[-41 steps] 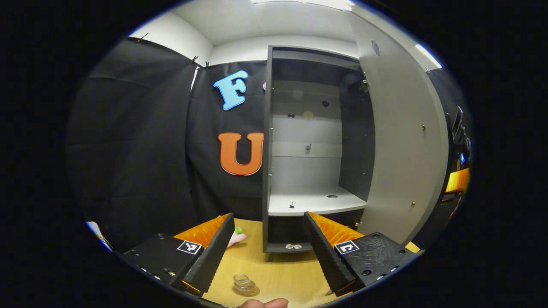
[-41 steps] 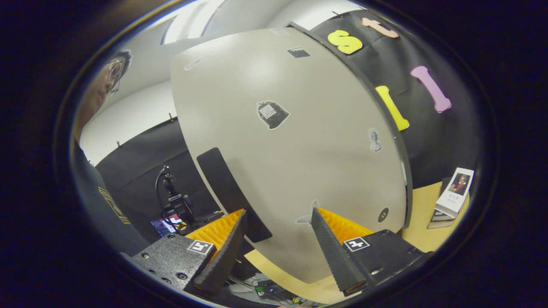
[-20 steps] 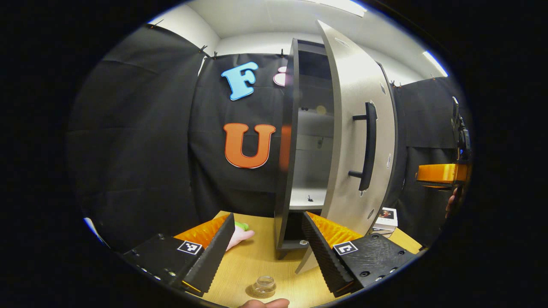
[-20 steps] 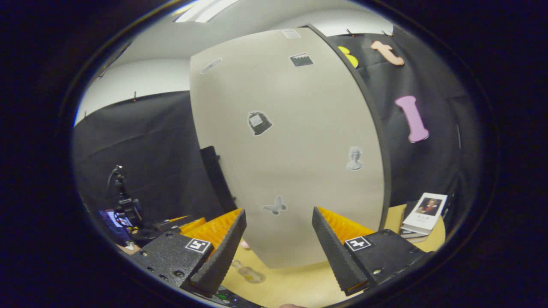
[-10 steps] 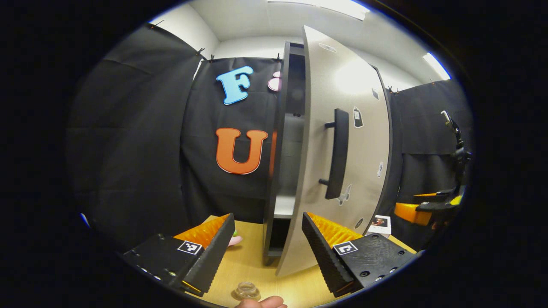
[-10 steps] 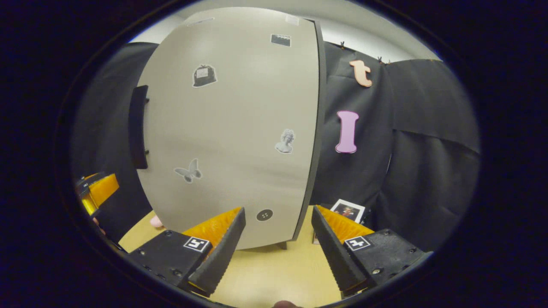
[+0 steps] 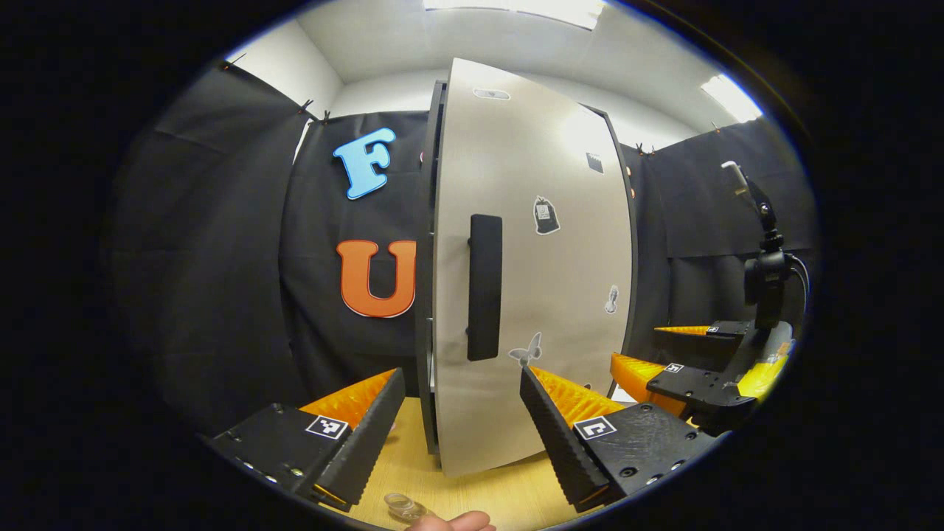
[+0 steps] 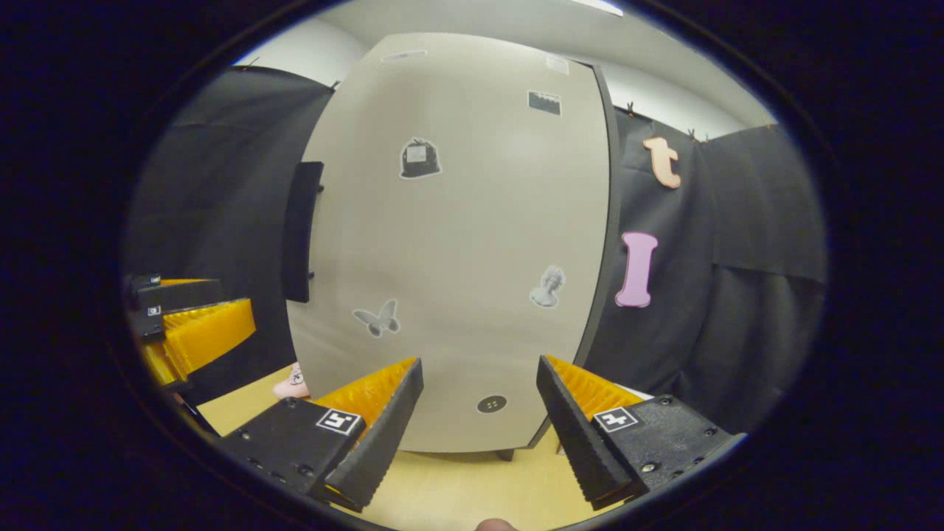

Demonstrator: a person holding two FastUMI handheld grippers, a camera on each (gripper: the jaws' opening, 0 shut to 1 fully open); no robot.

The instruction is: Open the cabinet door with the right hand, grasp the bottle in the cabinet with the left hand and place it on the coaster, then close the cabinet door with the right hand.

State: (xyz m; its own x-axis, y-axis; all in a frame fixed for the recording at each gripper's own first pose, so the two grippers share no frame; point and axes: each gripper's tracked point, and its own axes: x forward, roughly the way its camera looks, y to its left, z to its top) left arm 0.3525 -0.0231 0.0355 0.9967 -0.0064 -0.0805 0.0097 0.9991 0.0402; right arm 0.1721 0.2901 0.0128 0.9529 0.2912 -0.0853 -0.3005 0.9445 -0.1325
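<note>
The cabinet door (image 7: pixel 531 273) stands nearly shut against the cabinet, with only a dark sliver of the carcass edge showing along its handle side in the left gripper view, so the closing step looks all but done. The handle (image 7: pixel 484 286), a dark vertical bar, sits near that edge and nothing is touching it. The right gripper (image 8: pixel 478 420) faces the lower part of the door front, its jaws spread wide with nothing between them; from this pose it seems to be closing by pushing on the panel rather than pulling the handle, though contact with the door cannot be made out. The same gripper shows off to the side in the left gripper view, near the door's hinge side. The left gripper (image 7: pixel 461 428) hangs back over the counter (image 7: pixel 472 494), jaws also wide apart and empty, probably kept low and clear so the door has room to swing. The bottle (image 7: pixel 402 505), a small clear jar-like thing, sits on the counter just in front of the left gripper, at the bottom rim of that view beside a fingertip (image 7: pixel 450 522); it appears to rest on the coaster, but the edge of the view is too cramped to be sure. If so, only a final press to seat the door remains.
</note>
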